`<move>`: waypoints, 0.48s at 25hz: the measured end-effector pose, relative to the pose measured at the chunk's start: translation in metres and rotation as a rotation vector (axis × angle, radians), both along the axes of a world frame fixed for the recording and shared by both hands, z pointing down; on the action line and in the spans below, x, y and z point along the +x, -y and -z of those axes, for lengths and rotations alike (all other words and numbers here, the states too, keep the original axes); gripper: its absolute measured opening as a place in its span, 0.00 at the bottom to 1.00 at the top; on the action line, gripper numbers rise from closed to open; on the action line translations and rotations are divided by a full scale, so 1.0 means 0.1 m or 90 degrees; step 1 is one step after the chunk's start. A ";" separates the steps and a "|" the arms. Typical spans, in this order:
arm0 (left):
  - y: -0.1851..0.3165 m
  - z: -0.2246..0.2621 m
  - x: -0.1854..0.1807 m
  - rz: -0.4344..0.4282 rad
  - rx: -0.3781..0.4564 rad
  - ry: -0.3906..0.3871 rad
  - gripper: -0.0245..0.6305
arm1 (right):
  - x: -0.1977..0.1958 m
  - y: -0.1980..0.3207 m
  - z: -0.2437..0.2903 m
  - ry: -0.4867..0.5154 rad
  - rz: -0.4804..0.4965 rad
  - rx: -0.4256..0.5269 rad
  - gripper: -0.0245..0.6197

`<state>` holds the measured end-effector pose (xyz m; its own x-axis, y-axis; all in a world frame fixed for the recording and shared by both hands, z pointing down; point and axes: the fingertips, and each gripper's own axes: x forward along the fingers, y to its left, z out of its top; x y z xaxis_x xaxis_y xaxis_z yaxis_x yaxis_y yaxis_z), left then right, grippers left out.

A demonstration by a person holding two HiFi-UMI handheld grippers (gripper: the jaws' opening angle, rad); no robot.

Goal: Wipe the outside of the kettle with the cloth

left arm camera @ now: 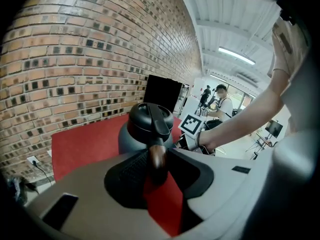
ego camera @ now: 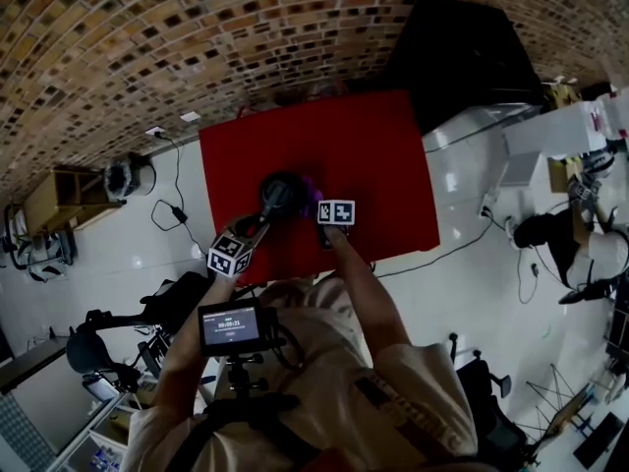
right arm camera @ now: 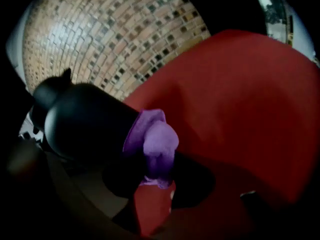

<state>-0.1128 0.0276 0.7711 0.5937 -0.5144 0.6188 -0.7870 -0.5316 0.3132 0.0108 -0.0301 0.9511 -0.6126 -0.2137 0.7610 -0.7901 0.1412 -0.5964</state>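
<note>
While you are standing at the six o'clock edge of the red tabletop (ego camera: 378, 165), the kettle (ego camera: 278, 193) is sitting upright on it a little toward your side of its middle, with the brick wall (ego camera: 197, 28) lying beyond at twelve o'clock.

Your left gripper (ego camera: 257, 222) is reaching in at the kettle from about seven o'clock in the head view. In the left gripper view its jaws (left arm camera: 157, 160) are closing tight on the brown handle (left arm camera: 157, 156), which is running down from the dark lid (left arm camera: 150, 121), and the grey body of the kettle (left arm camera: 125, 139) is rising just past the tips.

Your right gripper (ego camera: 319, 205) is coming in from about five o'clock. In the right gripper view its jaws (right arm camera: 157, 176) are pinching a bunched purple cloth (right arm camera: 156, 140), and the wad is pressing against the dark side of the kettle (right arm camera: 85, 121), which is filling the nine o'clock part of that view. From above, the cloth (ego camera: 314, 189) is showing as a small purple patch touching the kettle at its three o'clock side, just ahead of the marker cube (ego camera: 336, 211).
</note>
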 end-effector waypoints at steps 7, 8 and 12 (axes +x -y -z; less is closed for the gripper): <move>-0.02 -0.01 -0.01 -0.004 -0.011 -0.011 0.22 | 0.34 0.20 0.73 0.061 -0.048 0.123 0.29; -0.02 -0.01 -0.01 -0.003 -0.012 -0.012 0.22 | 0.45 0.24 1.00 0.097 -0.093 0.166 0.29; -0.04 -0.01 -0.02 -0.002 -0.016 -0.016 0.22 | 0.52 0.12 1.86 0.188 -0.139 0.300 0.29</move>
